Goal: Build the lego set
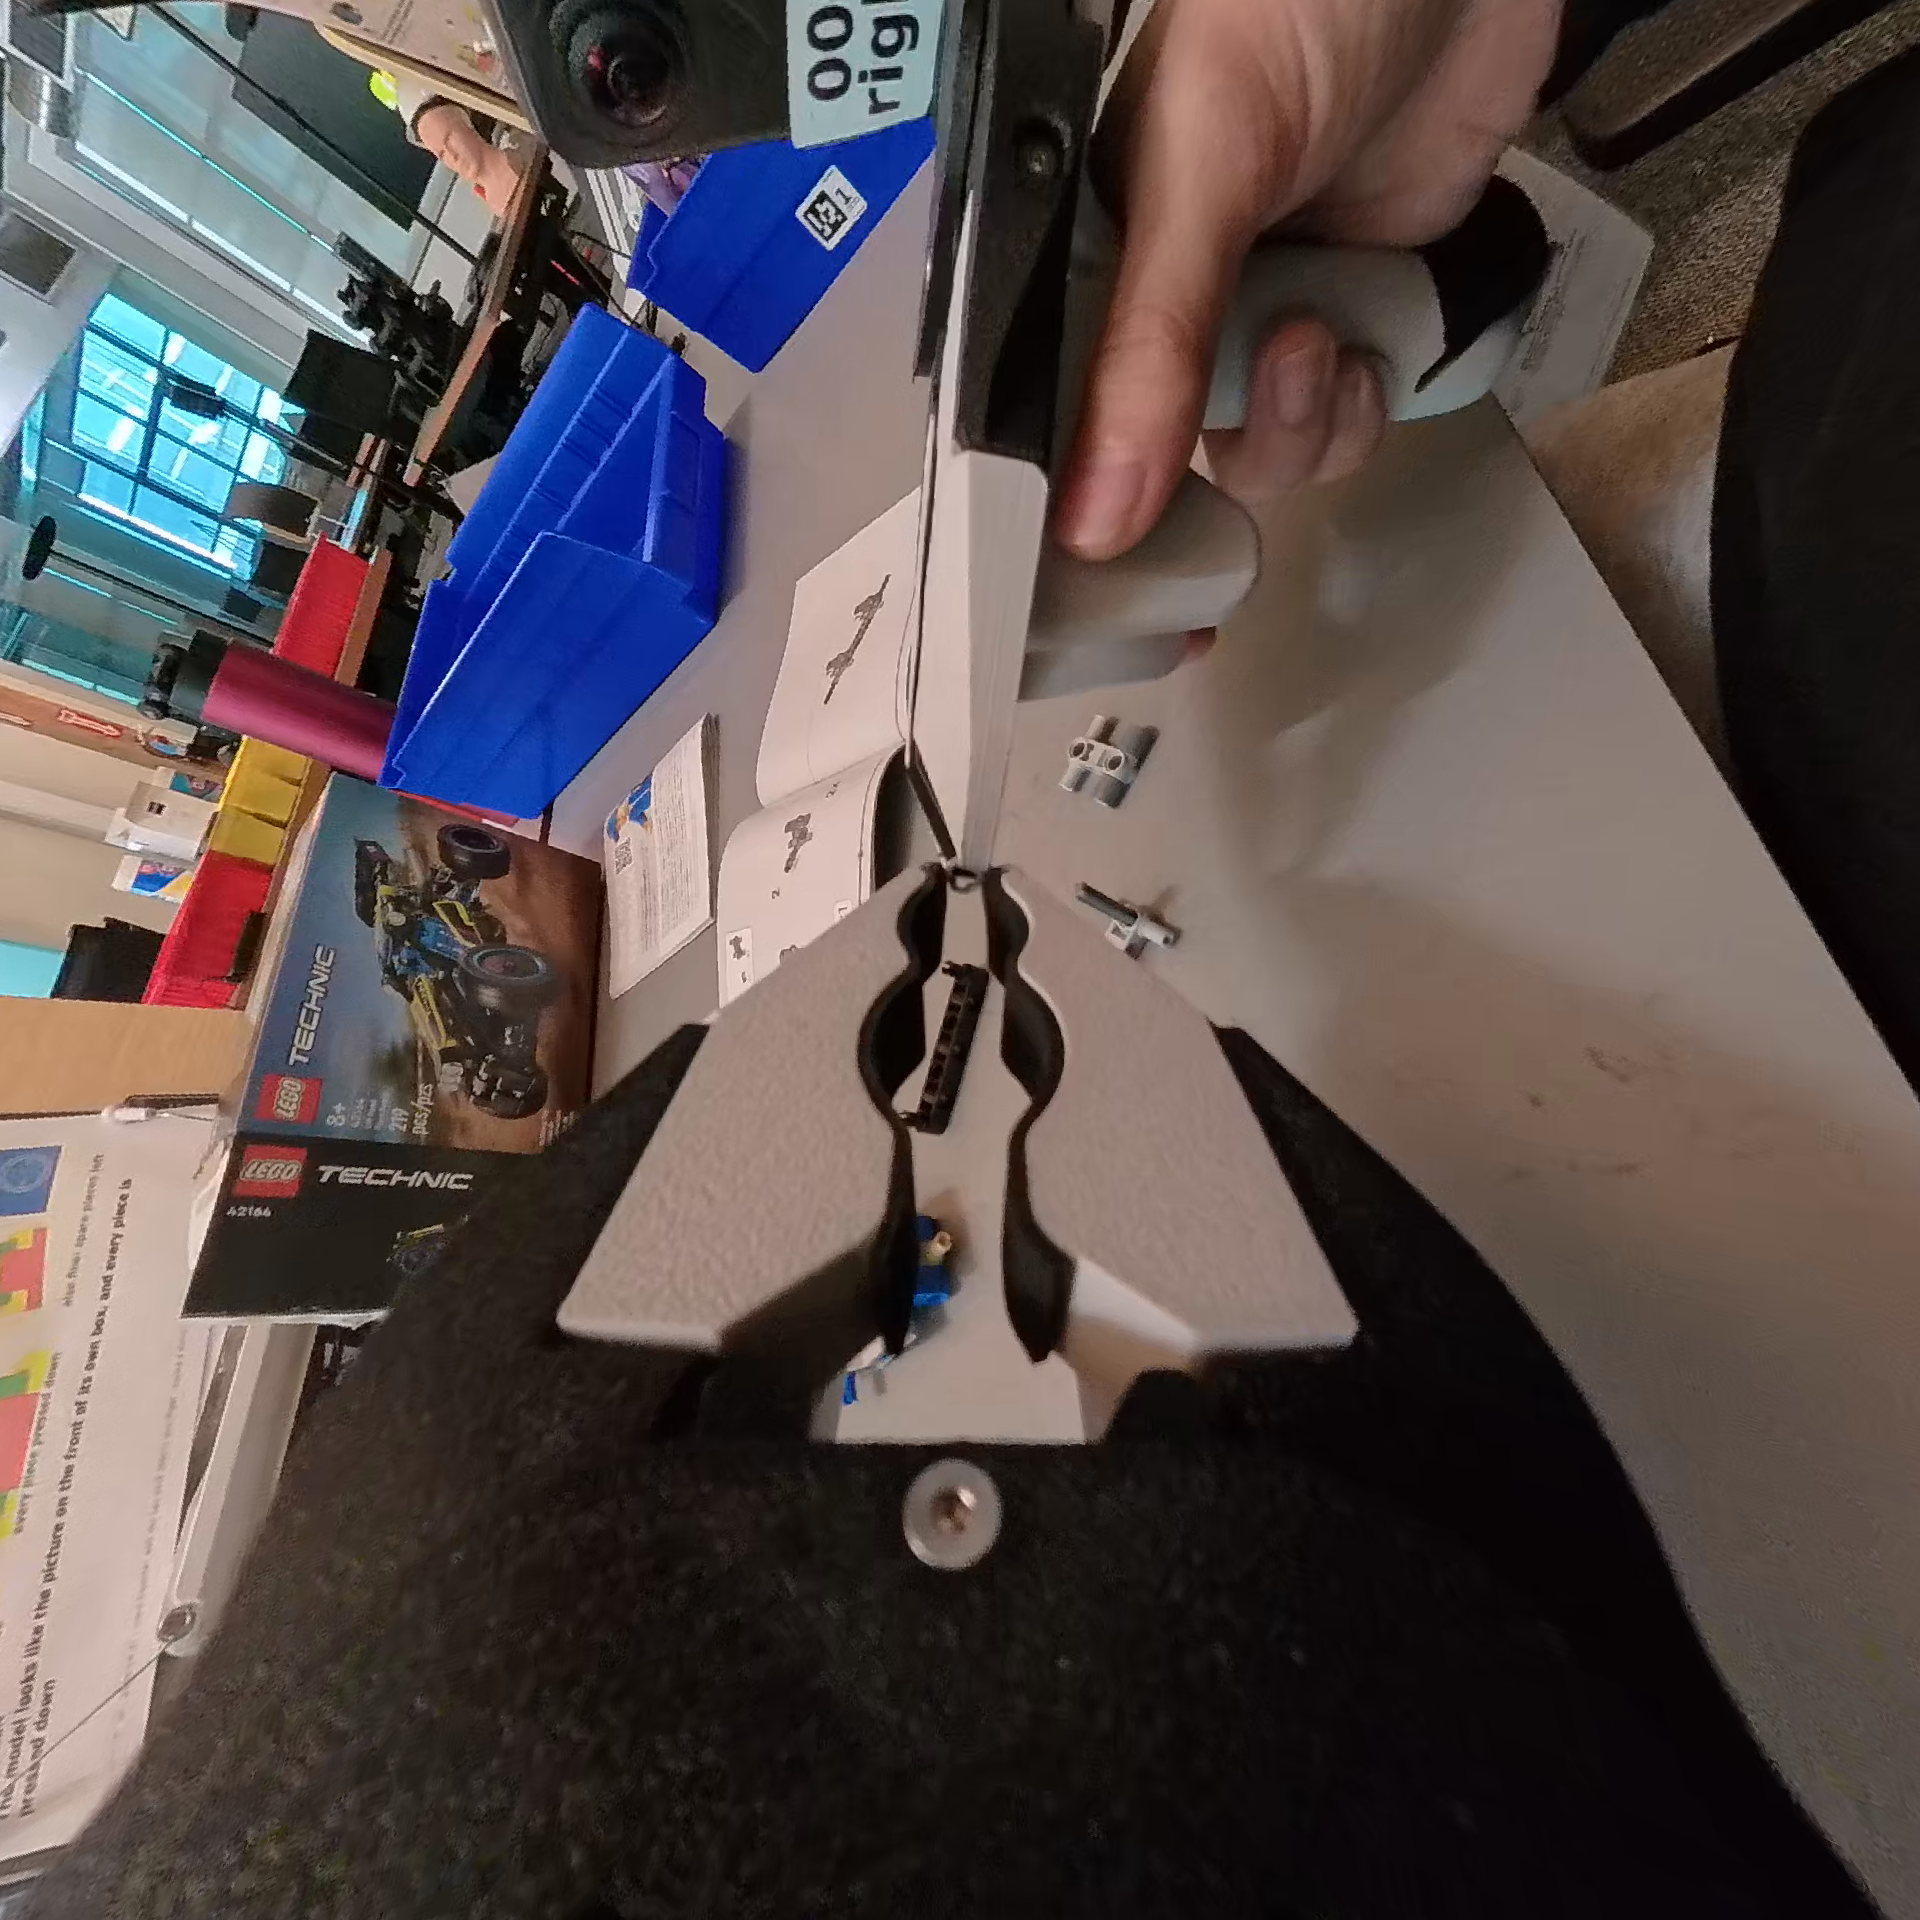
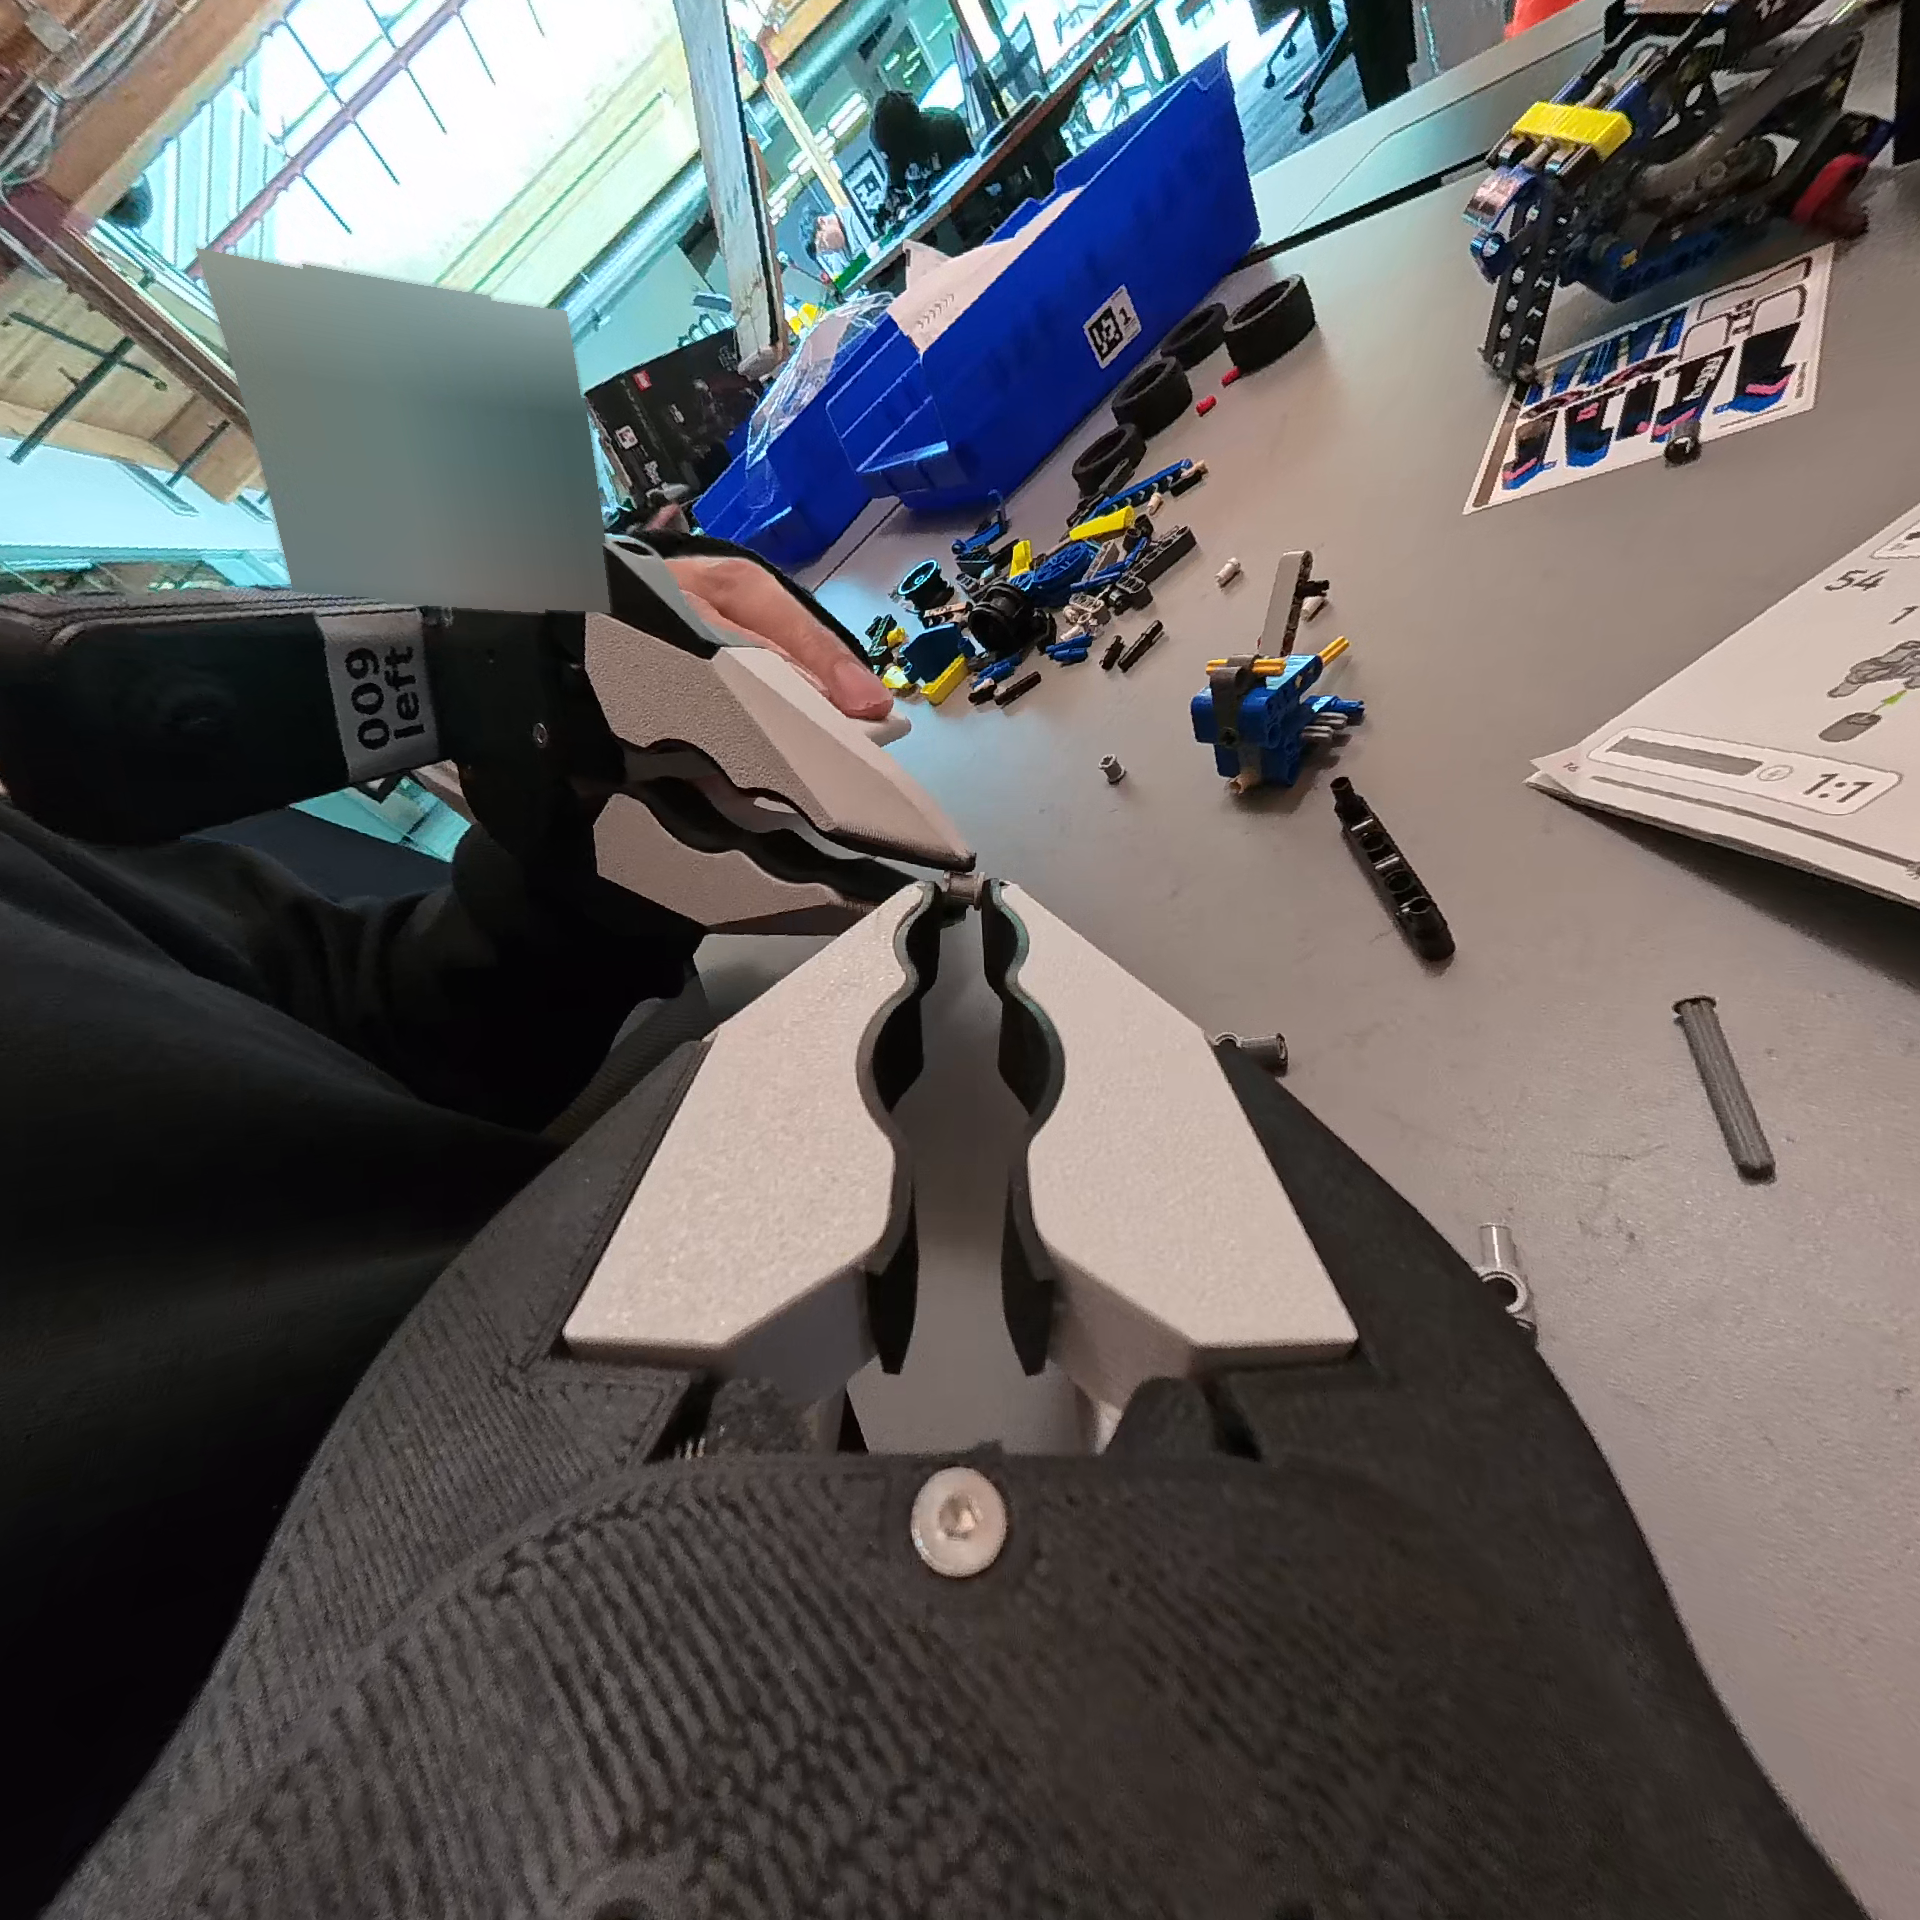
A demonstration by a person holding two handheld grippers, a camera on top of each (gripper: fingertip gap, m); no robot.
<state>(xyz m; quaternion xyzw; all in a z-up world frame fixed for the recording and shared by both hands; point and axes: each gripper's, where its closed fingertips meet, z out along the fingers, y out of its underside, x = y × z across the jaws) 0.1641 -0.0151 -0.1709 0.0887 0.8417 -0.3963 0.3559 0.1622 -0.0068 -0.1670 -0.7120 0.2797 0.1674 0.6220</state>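
My left gripper [image 1: 962, 879] and my right gripper [image 2: 964, 889] meet tip to tip above the grey table [image 2: 1558, 1039]. A small grey bush [image 2: 964, 886] sits between the right gripper's tips. In the left wrist view the same small grey bush [image 1: 964, 881] lies between the left gripper's tips, with the right gripper [image 1: 940, 847] coming down from above. Both grippers look shut on it. A black beam [image 2: 1392, 883] and a blue sub-assembly [image 2: 1262, 717] lie on the table beyond. A part-built car [image 2: 1662, 135] stands at the far right.
A pile of loose parts [image 2: 1039, 603], tyres [image 2: 1195, 364] and blue bins [image 2: 987, 343] lie further off. A grey axle [image 2: 1725, 1086], bushes [image 2: 1501, 1252], a sticker sheet [image 2: 1662, 384] and a booklet [image 2: 1766, 727] are on the right. The set box [image 1: 416, 987] and grey connectors [image 1: 1107, 758] show in the left wrist view. Less than 4 cm separates the two grippers' tips. The part-built car [image 2: 1662, 135] is about equally far from each gripper, around 30 cm.
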